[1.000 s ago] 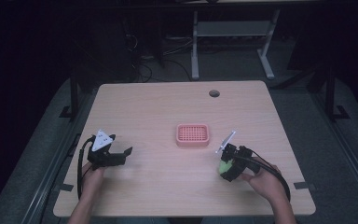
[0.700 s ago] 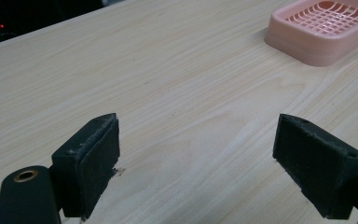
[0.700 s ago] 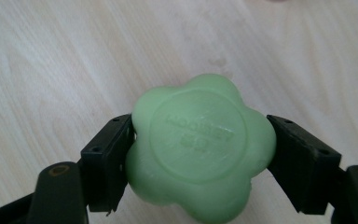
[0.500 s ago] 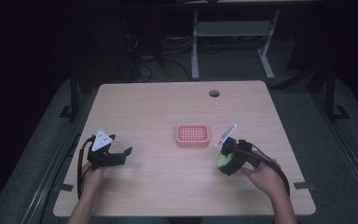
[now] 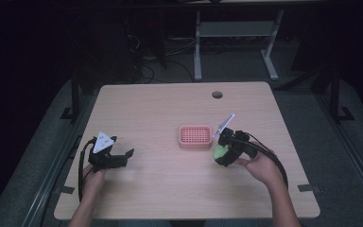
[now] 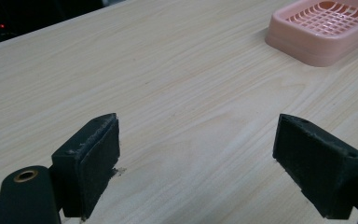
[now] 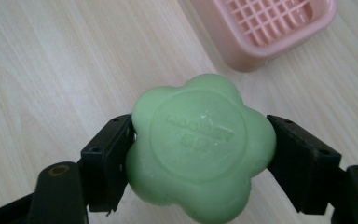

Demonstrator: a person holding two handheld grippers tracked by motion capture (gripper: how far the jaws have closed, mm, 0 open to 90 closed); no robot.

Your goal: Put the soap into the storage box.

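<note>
1. Nearest the viewer in the high view, two forearms come in from the six o'clock edge of a pale wooden table [image 5: 170, 113], each hand holding a black two-jaw gripper.
2. At about eight o'clock of the table's middle, the left gripper [image 5: 123, 156] rests low on the wood. Its jaws stand wide apart with nothing between them; the left gripper view shows bare wood grain in the gap.
3. At about four o'clock, the right gripper [image 5: 220, 152] is clamped on a green flower-shaped soap [image 7: 200, 147]. In the right gripper view, both black pads press the soap's sides, and faint raised lettering on its face is too blurred to read.
4. Farther out, near the table's centre, sits a pink soap dish [image 5: 195, 136] with a grid floor, empty. The soap hangs just beside it, at the dish's four o'clock corner, not yet over it.
5. Beyond that, toward twelve o'clock, a small round cable hole [image 5: 217, 94] pierces the tabletop; dark floor and desk legs lie behind.
6. Progress, as I judge it: the soap is picked up, so the grasp is done. Carrying it over the dish and releasing it remains.
7. Compared with a second ago, the right gripper and soap have moved closer to the dish; the left gripper has not shifted.
</note>
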